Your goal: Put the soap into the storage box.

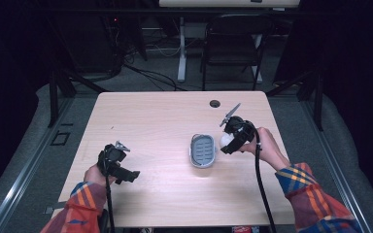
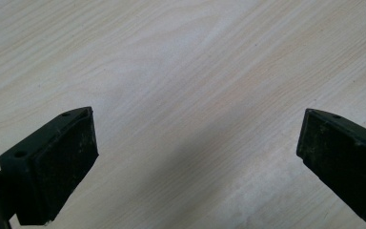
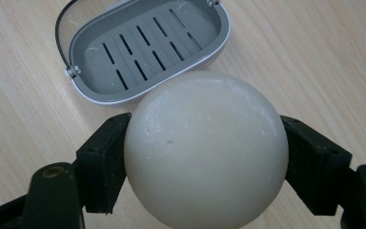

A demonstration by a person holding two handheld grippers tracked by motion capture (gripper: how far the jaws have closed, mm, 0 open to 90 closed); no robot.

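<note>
Clamping the round soap (image 3: 205, 148) across its widest middle, the right tool (image 3: 205, 157) holds something smooth, hard and probably slippery beside the soap dish (image 3: 100, 93), while the left tool (image 2: 195, 148) gapes wide and empty.

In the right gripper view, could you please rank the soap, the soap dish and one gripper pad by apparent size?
1. Soap, though nearness to the camera inflates it.
2. Soap dish.
3. Gripper pad.

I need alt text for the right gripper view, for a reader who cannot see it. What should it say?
A round, off-white bar of soap is clamped between the right gripper's two black jaws. Behind it, an empty grey soap dish with drain slots lies on the pale wooden table.
</note>
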